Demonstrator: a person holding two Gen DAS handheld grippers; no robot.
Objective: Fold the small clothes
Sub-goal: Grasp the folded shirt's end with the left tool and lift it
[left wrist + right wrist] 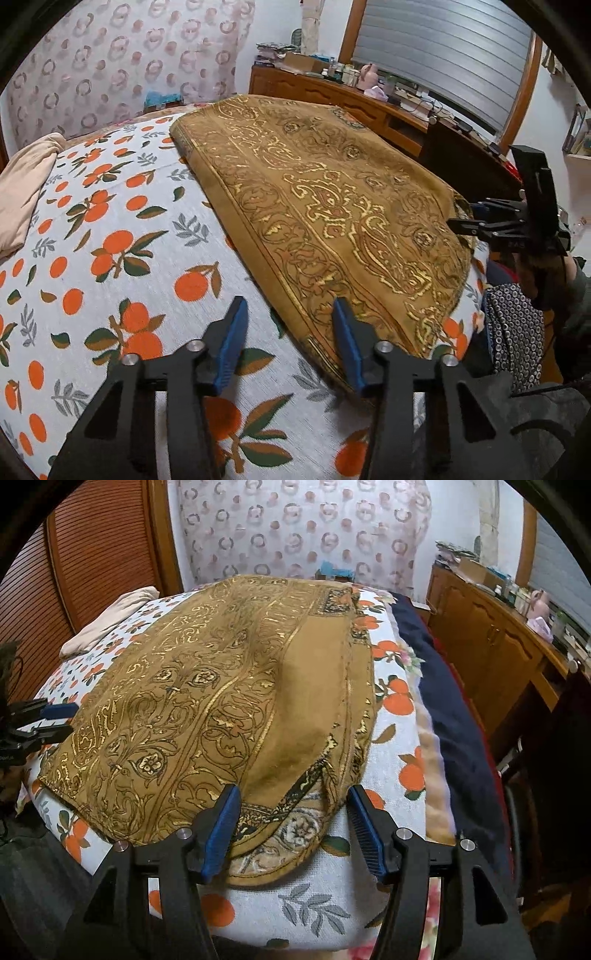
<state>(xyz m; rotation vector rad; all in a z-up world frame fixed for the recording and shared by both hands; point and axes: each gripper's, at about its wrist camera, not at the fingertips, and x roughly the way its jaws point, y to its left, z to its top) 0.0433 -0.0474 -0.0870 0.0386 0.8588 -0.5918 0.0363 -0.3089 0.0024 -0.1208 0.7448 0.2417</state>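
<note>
Fingers on the left gripper (288, 332) stand spread apart and hold nothing; one blue pad hangs over the orange-print bedsheet (110, 258) and the other sits at the near edge of the brown patterned cloth (332, 206). Fingers on the right gripper (293, 823) are likewise spread wide and empty, straddling the near corner of that cloth (207, 701), where a paler patterned underside (295, 830) peeks out from beneath the top layer.

That cloth lies on the bed, already doubled over, with a raised ridge running through its plain brown band in the right wrist view. It covers much of the sheet between the two grippers, which sit at opposite ends of its near side.

Several things could go wrong from here. If the right fingers close on only the top layer at that corner, the layers would likely slide apart and the next fold would come out crooked. A grasp taken too deep could pinch the bedsheet along with the cloth and drag it up. The ridge, if not smoothed, would probably be trapped as a crease. Uneven lifting by the two grippers would skew the edges.
</note>
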